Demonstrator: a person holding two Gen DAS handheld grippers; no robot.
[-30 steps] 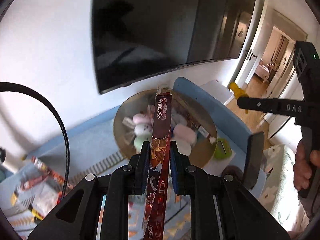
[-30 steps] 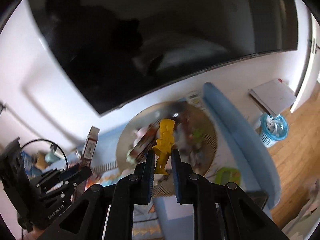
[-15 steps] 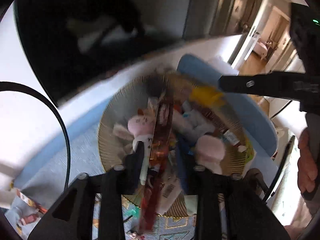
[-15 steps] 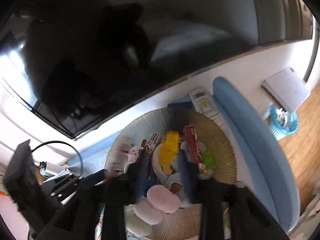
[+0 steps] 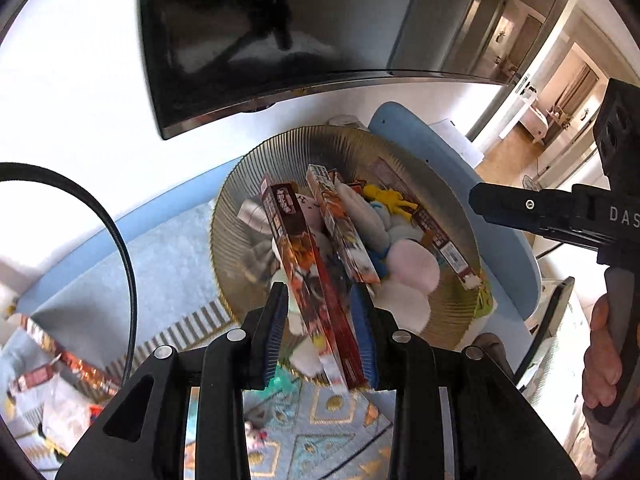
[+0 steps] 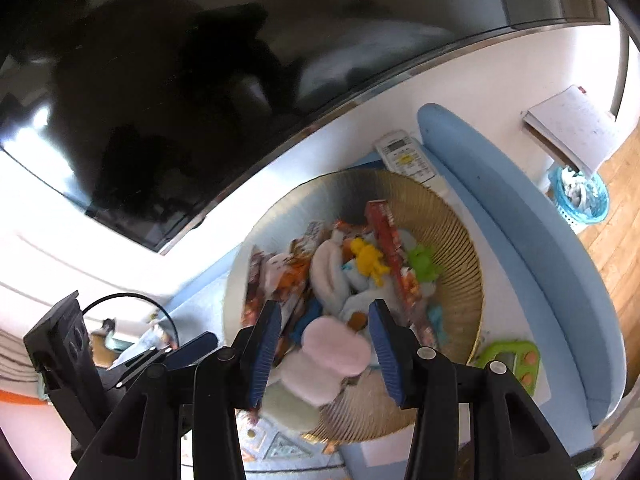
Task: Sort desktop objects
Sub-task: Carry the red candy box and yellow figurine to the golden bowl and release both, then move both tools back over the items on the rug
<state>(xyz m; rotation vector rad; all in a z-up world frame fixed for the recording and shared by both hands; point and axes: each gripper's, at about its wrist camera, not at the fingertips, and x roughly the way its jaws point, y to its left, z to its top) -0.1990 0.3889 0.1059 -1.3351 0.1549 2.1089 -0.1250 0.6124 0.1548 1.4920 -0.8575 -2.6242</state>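
A round gold ribbed basket point(image 5: 400, 148) point(image 6: 452, 224) holds plush toys, snack boxes and small figures. My left gripper point(image 5: 322, 332) is open just above its near rim. A long brown snack box point(image 5: 308, 276) lies between the fingers, resting on the toys and leaning on the right pad. My right gripper point(image 6: 322, 350) is open and empty above the basket's near side, over a pink plush point(image 6: 328, 360). The yellow figure point(image 6: 370, 260) point(image 5: 390, 198) lies in the basket among the toys. The right gripper also shows at the right of the left wrist view point(image 5: 552, 216).
A dark TV screen point(image 5: 320, 32) hangs on the wall behind the basket. A white remote point(image 6: 404, 156) lies behind it, a green device point(image 6: 508, 360) to its right. Snack wrappers point(image 5: 48, 364) lie at the left on the blue patterned mat point(image 5: 168, 248). A blue bin point(image 6: 580, 196) stands on the floor.
Both grippers moved down over the basket and opened. The snack box left my left gripper's grip and the yellow figure dropped from my right gripper into the basket.
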